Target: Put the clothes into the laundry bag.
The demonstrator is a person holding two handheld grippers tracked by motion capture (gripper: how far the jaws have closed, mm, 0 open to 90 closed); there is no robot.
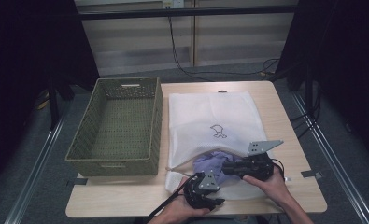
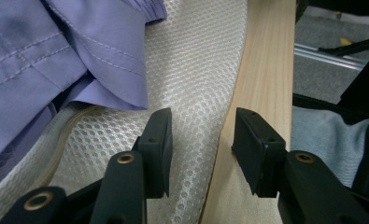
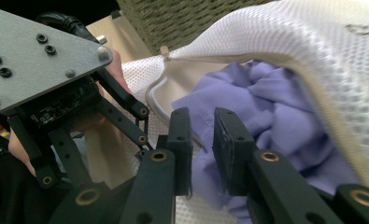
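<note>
Lavender shirt [image 3: 266, 107] lies half inside the mesh bag's [image 1: 205, 116] near mouth; right gripper [image 3: 202, 140] fingers nearly closed pinching it, left gripper [image 2: 201, 140] open, straddling the bag's edge.

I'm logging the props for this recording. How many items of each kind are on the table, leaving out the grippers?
Woven basket: 1
White mesh laundry bag: 1
Purple shirt, partly inside the bag: 1
Total: 3
</note>
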